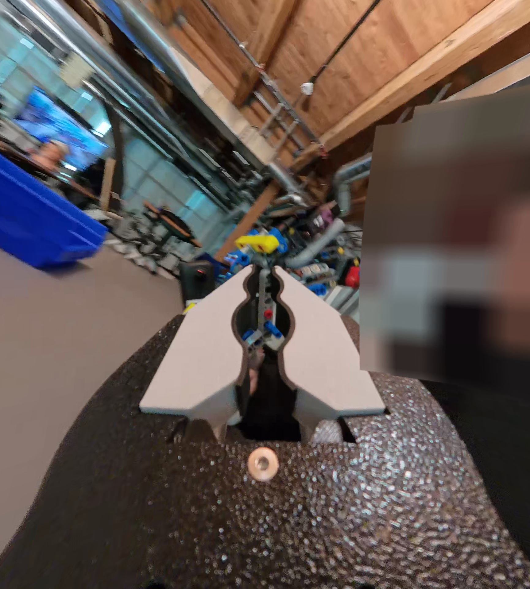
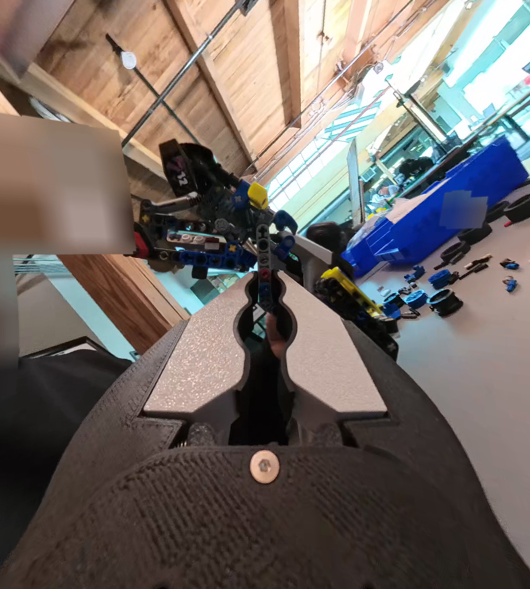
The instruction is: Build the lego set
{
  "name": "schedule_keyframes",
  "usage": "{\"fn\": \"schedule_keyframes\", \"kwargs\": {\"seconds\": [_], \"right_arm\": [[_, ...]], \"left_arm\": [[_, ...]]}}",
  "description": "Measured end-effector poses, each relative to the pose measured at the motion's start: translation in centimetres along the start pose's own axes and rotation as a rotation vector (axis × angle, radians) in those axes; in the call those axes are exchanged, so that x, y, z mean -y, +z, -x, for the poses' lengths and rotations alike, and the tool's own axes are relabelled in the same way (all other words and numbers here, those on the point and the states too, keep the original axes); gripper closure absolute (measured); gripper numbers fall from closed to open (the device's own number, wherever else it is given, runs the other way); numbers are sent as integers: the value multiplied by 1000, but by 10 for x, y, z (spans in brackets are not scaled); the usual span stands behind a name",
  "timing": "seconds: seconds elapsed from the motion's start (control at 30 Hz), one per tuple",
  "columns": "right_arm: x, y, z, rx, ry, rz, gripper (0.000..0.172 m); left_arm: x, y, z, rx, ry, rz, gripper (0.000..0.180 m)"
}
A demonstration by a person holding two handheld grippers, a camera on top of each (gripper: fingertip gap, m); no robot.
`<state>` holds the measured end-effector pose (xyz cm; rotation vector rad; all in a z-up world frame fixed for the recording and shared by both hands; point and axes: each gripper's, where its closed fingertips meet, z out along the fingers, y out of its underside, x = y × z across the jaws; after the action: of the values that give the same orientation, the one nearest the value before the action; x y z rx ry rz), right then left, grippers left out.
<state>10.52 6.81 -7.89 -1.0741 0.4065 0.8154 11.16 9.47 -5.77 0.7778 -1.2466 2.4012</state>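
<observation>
My left gripper [image 1: 264, 271] is shut on a thin grey studless beam [image 1: 263, 293] with red and blue pins. The beam runs down between the fingers, and a yellow piece [image 1: 257, 243] and blue parts sit just past the tips. My right gripper [image 2: 266, 277] is shut on a grey beam [image 2: 263, 245] with a red and a blue pin. This beam sticks out of a black-and-blue toy vehicle build [image 2: 199, 229] with a yellow piece [image 2: 257, 194], held in the air above the table. Part of a hand shows behind the jaws in both views.
A blue bin [image 1: 18, 207] [image 2: 448, 207] stands on the grey table [image 1: 50, 350] [image 2: 480, 382]. Loose blue and black parts [image 2: 442, 287], black tyres [image 2: 525, 207] and a yellow-and-black sub-build [image 2: 353, 293] lie on it. A person in black is close by. Wooden ceiling overhead.
</observation>
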Motion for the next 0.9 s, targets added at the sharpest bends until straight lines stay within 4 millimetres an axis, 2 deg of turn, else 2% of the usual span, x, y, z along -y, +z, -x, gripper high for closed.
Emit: {"fn": "schedule_keyframes", "kwargs": {"seconds": [0.03, 0.1, 0.2, 0.3, 0.4, 0.5, 0.6, 0.67, 0.73, 0.87, 0.9], "right_arm": [[-2, -1, -4, -24, -6, 7, 167], [-7, -3, -10, -41, 10, 23, 167], [5, -7, -13, -36, 95, -79, 167], [18, -15, -19, -49, 168, -172, 167], [18, -18, -25, -72, 198, -188, 167], [15, -16, -24, -60, 215, -194, 167], [12, -13, -25, -84, 202, -178, 167], [12, -11, -23, -73, 216, -184, 167], [10, -9, -22, -69, 208, -171, 167], [11, -7, -25, -127, 57, -73, 163], [11, -7, -23, -133, 4, -36, 155]], "left_arm": [[4, -3, 4, 68, 58, -6, 177], [8, -10, 13, 208, 196, 21, 178], [5, -24, 29, 396, 347, 122, 166], [-7, -27, 27, 413, 380, 244, 165], [-31, -20, 25, 413, 458, 412, 165], [-45, -13, 32, 475, 545, 507, 159], [-48, -5, 27, 439, 578, 500, 164], [-46, -5, 26, 436, 617, 491, 171], [-46, -5, 25, 410, 585, 489, 172], [-44, -2, 24, 364, 518, 410, 175], [-41, 0, 24, 362, 496, 369, 176]]}}
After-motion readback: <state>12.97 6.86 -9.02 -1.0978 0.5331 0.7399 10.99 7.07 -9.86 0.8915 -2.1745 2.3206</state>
